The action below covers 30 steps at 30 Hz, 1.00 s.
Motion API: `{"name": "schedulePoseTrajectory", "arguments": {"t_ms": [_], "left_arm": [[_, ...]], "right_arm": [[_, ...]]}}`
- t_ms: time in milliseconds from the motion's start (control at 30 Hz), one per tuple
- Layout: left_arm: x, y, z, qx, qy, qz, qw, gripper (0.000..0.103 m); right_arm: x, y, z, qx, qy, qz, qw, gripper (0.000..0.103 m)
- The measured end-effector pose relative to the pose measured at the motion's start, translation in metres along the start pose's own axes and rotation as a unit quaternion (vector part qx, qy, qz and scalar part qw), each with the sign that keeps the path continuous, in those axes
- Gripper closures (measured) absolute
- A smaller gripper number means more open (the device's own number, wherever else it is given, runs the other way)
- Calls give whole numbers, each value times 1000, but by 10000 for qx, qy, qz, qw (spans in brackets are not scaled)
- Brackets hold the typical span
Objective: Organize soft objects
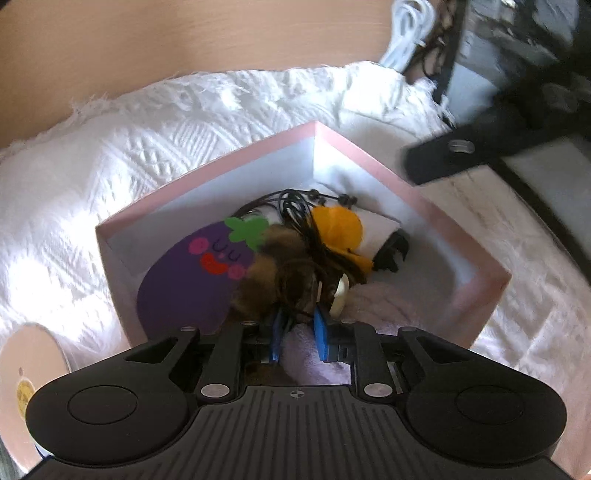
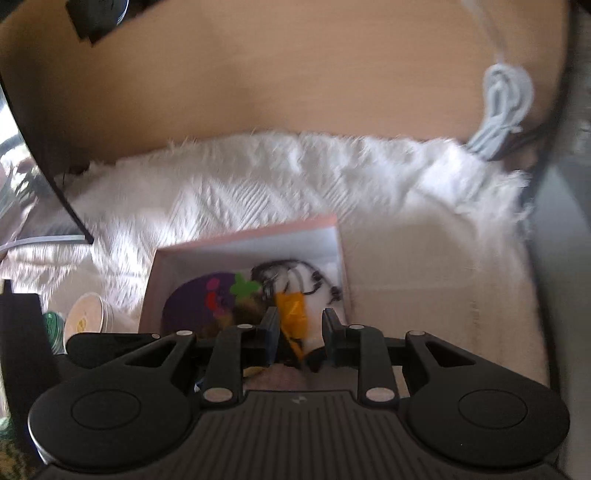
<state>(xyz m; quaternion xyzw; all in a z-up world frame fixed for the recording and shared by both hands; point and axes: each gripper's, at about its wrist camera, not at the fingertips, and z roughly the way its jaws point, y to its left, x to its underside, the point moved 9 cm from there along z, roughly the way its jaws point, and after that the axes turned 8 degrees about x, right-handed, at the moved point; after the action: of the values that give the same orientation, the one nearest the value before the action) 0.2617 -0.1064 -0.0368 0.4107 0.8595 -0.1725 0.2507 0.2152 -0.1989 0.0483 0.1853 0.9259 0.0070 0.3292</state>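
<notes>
A: Status of left gripper (image 1: 299, 332)?
B: Clamped on brown furry toy (image 1: 273, 280), low inside pink box (image 1: 406, 192), against purple eggplant plush (image 1: 184, 280). Placement step.
A: Next?
B: Release, withdraw. Right gripper (image 2: 299, 332) empty, jaws apart.

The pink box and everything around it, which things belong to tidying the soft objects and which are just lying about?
Part of the job:
- pink box
- purple eggplant plush
- brown furry toy, at the left claw
- orange plush
- lilac fluffy cloth

Just lying about:
- white textured blanket
- coiled white cable
- paper cup
</notes>
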Motion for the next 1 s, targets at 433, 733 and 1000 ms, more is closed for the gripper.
{"name": "schedulePoseTrajectory", "arguments": {"t_ms": [433, 733, 1000], "left_arm": [[23, -12, -122, -225, -1848, -805, 9792, 80], [145, -36, -128, -1860, -2257, -2538, 9220, 80], [198, -59, -102, -2477, -2182, -3225, 8872, 79]], "right_arm": [[17, -11, -24, -387, -612, -308, 9969, 64], [84, 30, -38, -1437, -1123, -1933, 9640, 54], [163, 62, 2, -1781, -742, -2996, 9343, 41]]}}
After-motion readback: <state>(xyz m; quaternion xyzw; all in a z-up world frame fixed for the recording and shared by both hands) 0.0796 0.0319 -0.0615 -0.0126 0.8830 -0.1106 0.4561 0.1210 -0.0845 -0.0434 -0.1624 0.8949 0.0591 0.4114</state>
